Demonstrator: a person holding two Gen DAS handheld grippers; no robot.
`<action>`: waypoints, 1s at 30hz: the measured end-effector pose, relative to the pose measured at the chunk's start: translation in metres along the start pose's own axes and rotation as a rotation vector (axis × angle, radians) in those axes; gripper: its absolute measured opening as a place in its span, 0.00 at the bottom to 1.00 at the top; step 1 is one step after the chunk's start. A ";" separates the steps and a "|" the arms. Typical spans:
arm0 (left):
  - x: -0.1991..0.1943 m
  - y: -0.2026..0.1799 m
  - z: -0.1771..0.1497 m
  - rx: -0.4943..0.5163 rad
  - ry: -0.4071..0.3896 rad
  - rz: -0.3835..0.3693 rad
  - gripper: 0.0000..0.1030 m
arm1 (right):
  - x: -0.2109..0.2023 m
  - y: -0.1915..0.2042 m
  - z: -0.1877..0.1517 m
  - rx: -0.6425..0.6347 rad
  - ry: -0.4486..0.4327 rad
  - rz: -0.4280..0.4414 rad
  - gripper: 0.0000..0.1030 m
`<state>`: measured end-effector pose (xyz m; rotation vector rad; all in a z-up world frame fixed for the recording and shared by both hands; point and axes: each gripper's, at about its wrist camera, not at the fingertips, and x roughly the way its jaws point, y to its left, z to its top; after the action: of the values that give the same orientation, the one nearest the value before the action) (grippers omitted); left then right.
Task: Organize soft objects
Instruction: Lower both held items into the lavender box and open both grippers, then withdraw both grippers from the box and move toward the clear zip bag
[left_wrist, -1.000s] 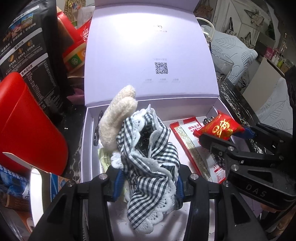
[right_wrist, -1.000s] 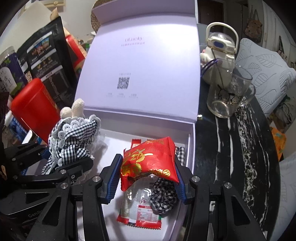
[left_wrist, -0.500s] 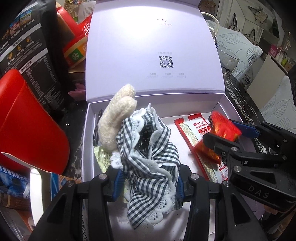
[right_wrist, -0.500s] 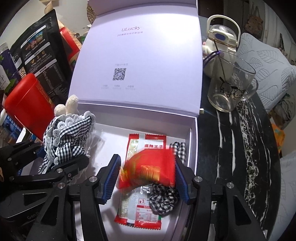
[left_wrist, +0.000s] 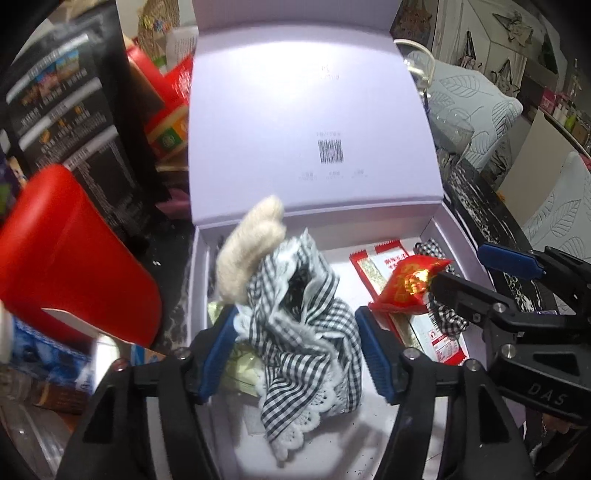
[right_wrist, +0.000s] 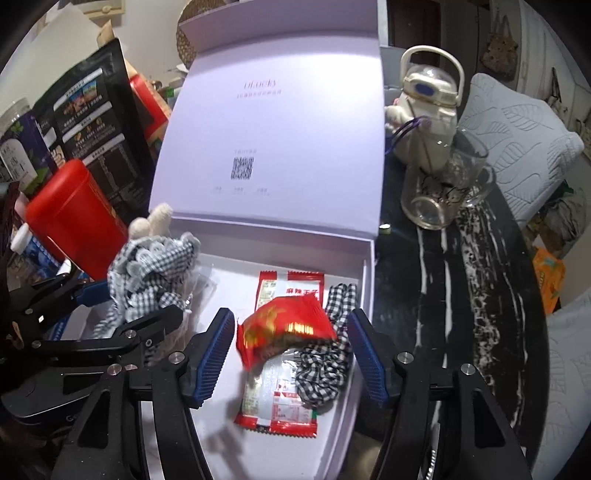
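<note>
red snack packet (right_wrist: 286, 330) motion-blurred, lid print (left_wrist: 325, 75) unreadable

A red canister (right_wrist: 70, 218) is standing at the left edge of the dark marbled table (right_wrist: 472, 295), with a tall black printed bag (right_wrist: 92, 129) leaning behind it. Toward the table's far right, a clear glass mug (right_wrist: 439, 192) is sitting just in front of a white handled bottle (right_wrist: 424, 110), while a pale leaf-quilted cushion (right_wrist: 517, 147) is lying beyond the right edge.
</note>
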<state>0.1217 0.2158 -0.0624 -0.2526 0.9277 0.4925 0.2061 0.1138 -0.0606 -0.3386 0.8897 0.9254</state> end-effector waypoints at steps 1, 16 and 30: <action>-0.004 -0.001 0.001 0.001 -0.011 0.004 0.65 | -0.003 0.000 0.001 0.002 -0.005 -0.003 0.62; -0.090 -0.009 0.011 0.018 -0.194 0.026 0.65 | -0.079 0.008 0.010 -0.014 -0.148 -0.033 0.62; -0.173 -0.031 0.001 0.063 -0.343 -0.005 0.65 | -0.179 0.013 -0.011 -0.040 -0.321 -0.081 0.66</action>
<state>0.0519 0.1389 0.0790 -0.1082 0.6068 0.4834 0.1376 0.0166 0.0747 -0.2495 0.5600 0.8928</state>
